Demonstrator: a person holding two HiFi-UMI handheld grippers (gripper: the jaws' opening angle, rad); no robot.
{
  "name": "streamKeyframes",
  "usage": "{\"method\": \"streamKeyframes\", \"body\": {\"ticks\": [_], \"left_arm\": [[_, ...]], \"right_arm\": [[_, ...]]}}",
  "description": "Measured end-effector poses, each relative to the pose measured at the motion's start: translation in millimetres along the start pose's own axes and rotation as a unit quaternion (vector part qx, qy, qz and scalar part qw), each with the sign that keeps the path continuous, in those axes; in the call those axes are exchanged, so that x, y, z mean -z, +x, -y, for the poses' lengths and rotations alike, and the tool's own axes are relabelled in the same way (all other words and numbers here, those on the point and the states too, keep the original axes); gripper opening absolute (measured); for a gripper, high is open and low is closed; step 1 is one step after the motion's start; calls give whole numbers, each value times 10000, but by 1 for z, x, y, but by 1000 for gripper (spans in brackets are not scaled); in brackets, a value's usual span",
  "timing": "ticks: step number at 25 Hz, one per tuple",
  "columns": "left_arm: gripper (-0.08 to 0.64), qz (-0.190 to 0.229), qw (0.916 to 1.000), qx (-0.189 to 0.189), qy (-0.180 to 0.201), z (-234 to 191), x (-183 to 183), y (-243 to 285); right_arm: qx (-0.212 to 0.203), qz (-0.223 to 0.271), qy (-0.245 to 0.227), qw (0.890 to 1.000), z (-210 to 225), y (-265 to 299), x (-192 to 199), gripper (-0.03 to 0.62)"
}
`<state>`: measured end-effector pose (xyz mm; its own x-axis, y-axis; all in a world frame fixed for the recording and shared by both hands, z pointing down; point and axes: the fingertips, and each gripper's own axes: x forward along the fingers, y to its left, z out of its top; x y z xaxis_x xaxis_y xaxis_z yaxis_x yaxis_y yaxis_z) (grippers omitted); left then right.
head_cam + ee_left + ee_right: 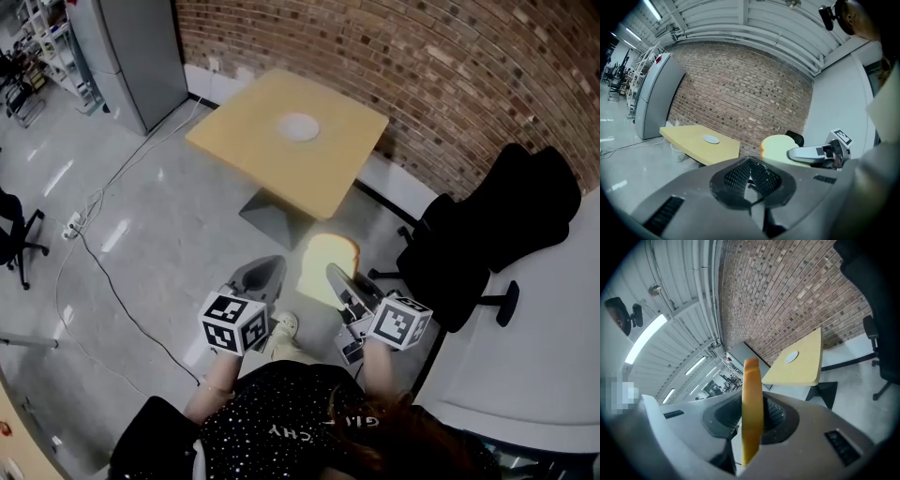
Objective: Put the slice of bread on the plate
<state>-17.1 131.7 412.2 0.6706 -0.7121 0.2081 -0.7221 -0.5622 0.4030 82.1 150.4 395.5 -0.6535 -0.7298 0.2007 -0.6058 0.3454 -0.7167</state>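
Observation:
A slice of bread [323, 264] hangs in the air over the floor, with my right gripper [331, 277] shut on it. In the right gripper view the bread [752, 399] stands edge-on between the jaws of that gripper [752, 422]. My left gripper [265, 270] is beside it on the left, shut with nothing in it; its pads [751, 171] meet. From the left gripper view the bread [779, 146] and the right gripper [813, 154] show to the right. A white plate [298, 127] lies on the yellow table [333, 173] ahead, well apart from both grippers.
A black office chair [487, 234] stands at the right beside a white desk [539, 347]. The brick wall [450, 66] runs behind the table. A grey cabinet [131, 56] stands at the far left, and cables [103, 272] trail across the shiny floor.

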Motion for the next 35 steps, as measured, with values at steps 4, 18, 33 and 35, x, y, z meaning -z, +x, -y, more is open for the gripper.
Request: {"method": "streamKeyframes", "body": {"ticks": [4, 18, 33, 35], "left_arm": [[11, -5, 9999, -92, -45, -18, -13, 26], [11, 65, 9997, -248, 22, -47, -36, 86], [11, -27, 9992, -404, 52, -48, -23, 78], [11, -19, 9989, -457, 46, -50, -24, 76]], "right_arm": [[-79, -67, 93, 9999, 15, 24, -21, 94], [-366, -268, 142, 9989, 49, 78, -58, 94], [-191, 157, 260, 9994, 69, 59, -72, 94], [-90, 212, 393, 9990, 78, 53, -71, 94]]}}
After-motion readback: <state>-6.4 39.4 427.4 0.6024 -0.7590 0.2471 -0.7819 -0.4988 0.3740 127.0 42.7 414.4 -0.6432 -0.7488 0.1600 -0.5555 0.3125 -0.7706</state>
